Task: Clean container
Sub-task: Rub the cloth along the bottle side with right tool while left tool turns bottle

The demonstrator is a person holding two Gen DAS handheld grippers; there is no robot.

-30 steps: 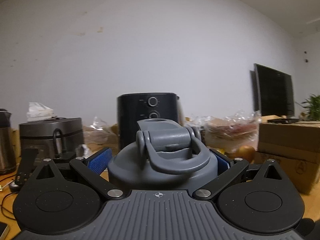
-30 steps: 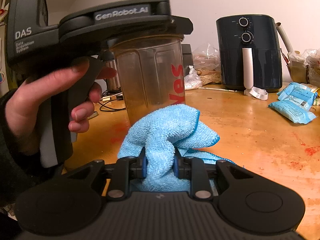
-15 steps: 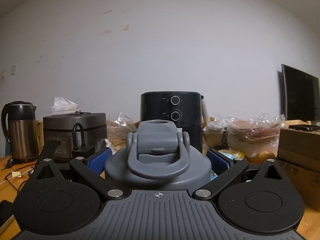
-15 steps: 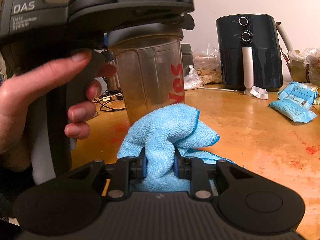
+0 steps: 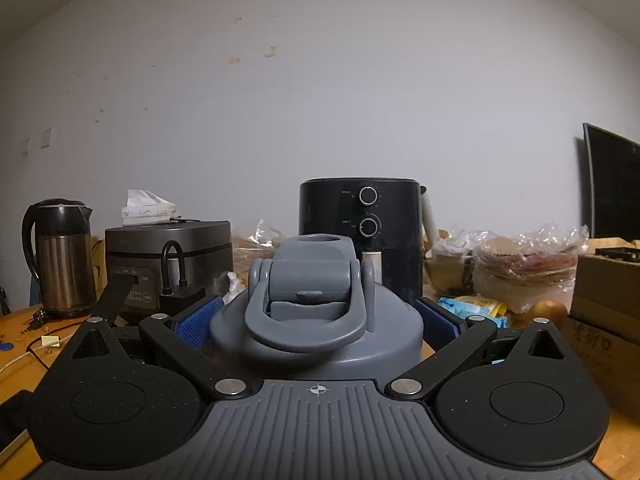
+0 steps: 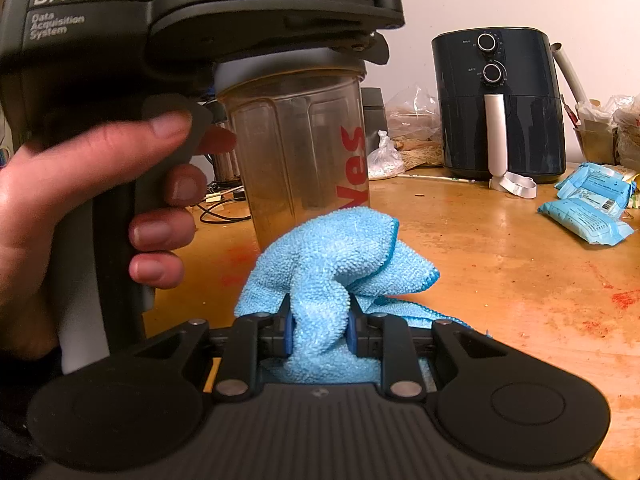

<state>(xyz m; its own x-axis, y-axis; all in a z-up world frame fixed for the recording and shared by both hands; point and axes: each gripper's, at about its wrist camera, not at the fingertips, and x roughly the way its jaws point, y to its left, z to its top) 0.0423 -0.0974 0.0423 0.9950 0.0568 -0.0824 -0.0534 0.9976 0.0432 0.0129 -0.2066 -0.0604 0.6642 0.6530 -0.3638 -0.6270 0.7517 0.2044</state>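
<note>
The left gripper [image 5: 316,320] is clamping the container's lid, pointing level; the right gripper [image 6: 318,328] is pinching the cloth, tilting slightly downward.

The container [image 6: 298,152] is clear ribbed plastic, clouded and yellowish, under a matt grey plastic lid [image 5: 316,320]. The cloth [image 6: 340,264] is nubbly blue microfibre. The worktop [image 6: 500,264] is glossy varnished wood (blotched red in places). The kettle [image 5: 60,256] looks like brushed metal.

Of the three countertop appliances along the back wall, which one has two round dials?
The black air fryer, standing behind the gray bottle lid. Its front carries two round knobs, one above the other; the rice cooker and the kettle show none.
</note>
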